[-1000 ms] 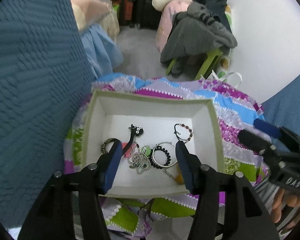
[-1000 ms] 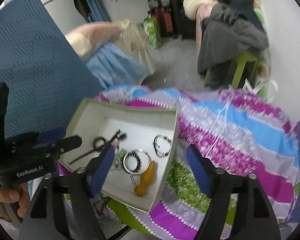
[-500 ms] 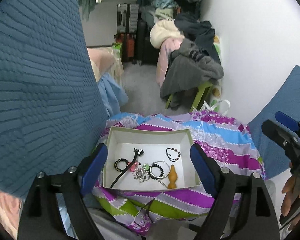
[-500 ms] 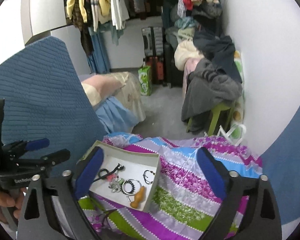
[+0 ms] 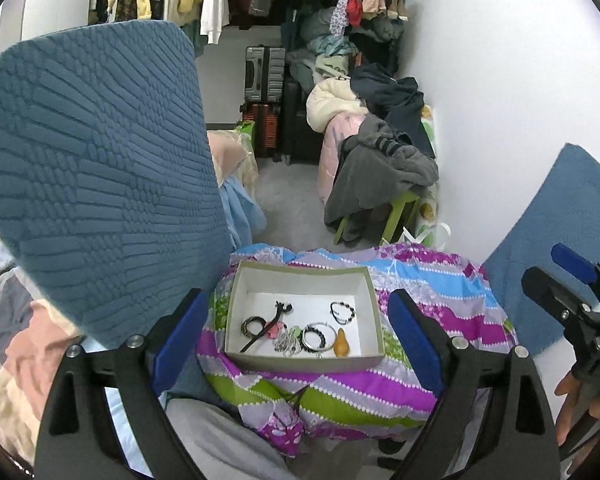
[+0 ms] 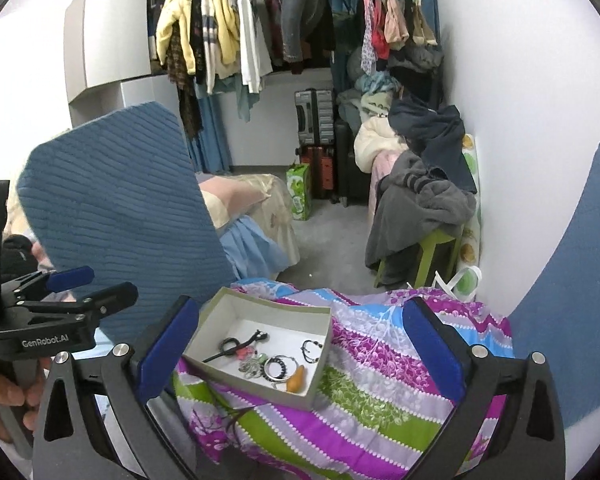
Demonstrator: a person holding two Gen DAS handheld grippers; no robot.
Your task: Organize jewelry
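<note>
A shallow white cardboard box (image 5: 300,276) (image 6: 256,306) sits on a purple, green and blue patterned blanket (image 5: 440,304) (image 6: 380,368). Inside lie several pieces: a black hair stick (image 5: 266,330), a dark bracelet (image 5: 253,324), a beaded bracelet (image 5: 342,312), a silver bangle with black beads (image 5: 319,336) (image 6: 278,367), a chain (image 5: 286,342) and an orange pendant (image 5: 342,346) (image 6: 296,378). My left gripper (image 5: 300,332) is open and empty, held well above the box. My right gripper (image 6: 296,348) is open and empty, above the blanket right of the box.
A blue quilted cushion (image 5: 92,160) (image 6: 116,208) stands left of the box, another (image 5: 572,240) at right. Beyond are a green stool with dark clothes (image 5: 380,184), suitcases (image 5: 264,96), a clothes rail (image 6: 240,20) and white walls.
Both grippers have pulled up and back from the box, which now looks small and far. The left gripper's jaws have opened wider. The jewelry has not moved.
</note>
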